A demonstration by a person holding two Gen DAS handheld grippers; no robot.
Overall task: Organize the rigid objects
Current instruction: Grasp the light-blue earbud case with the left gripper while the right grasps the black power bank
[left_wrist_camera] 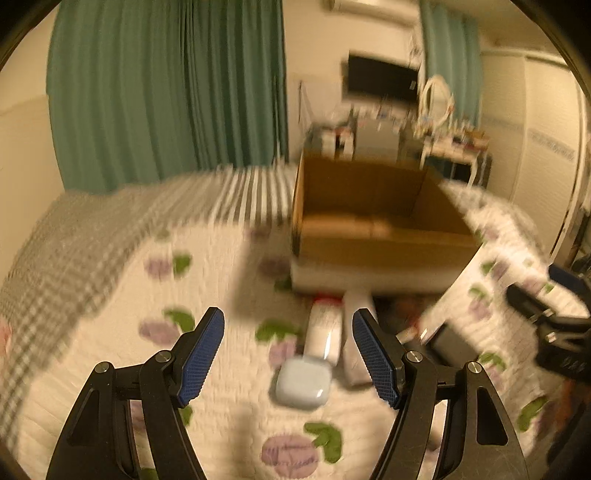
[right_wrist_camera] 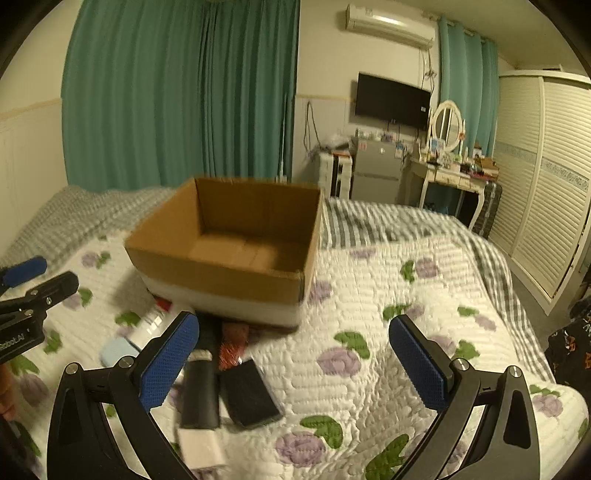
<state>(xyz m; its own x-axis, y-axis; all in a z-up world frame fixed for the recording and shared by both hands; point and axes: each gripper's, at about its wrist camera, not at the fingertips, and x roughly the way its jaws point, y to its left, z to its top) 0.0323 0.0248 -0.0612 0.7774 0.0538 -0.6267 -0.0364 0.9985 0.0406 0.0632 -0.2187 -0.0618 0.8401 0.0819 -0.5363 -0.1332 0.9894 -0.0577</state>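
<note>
Both grippers, left gripper (left_wrist_camera: pixel 288 354) and right gripper (right_wrist_camera: pixel 293 360), gape empty. Between the left's fingers lies a pale blue case (left_wrist_camera: pixel 303 382); only the right view shows a black box (right_wrist_camera: pixel 251 393) beside its left finger, before the cardboard box (right_wrist_camera: pixel 221 275).

A home bedroom. A bed (right_wrist_camera: pixel 424 295) with a floral quilt (right_wrist_camera: pixel 369 369) and a checked blanket (right_wrist_camera: pixel 388 218) fills the foreground. Behind it: green curtains (right_wrist_camera: pixel 177 92), a wall-mounted TV (right_wrist_camera: pixel 392 99), an air conditioner (right_wrist_camera: pixel 389 26), a dressing table (right_wrist_camera: pixel 448 175) with oval mirror (right_wrist_camera: pixel 447 123), and a louvred wardrobe (right_wrist_camera: pixel 543 177).
</note>
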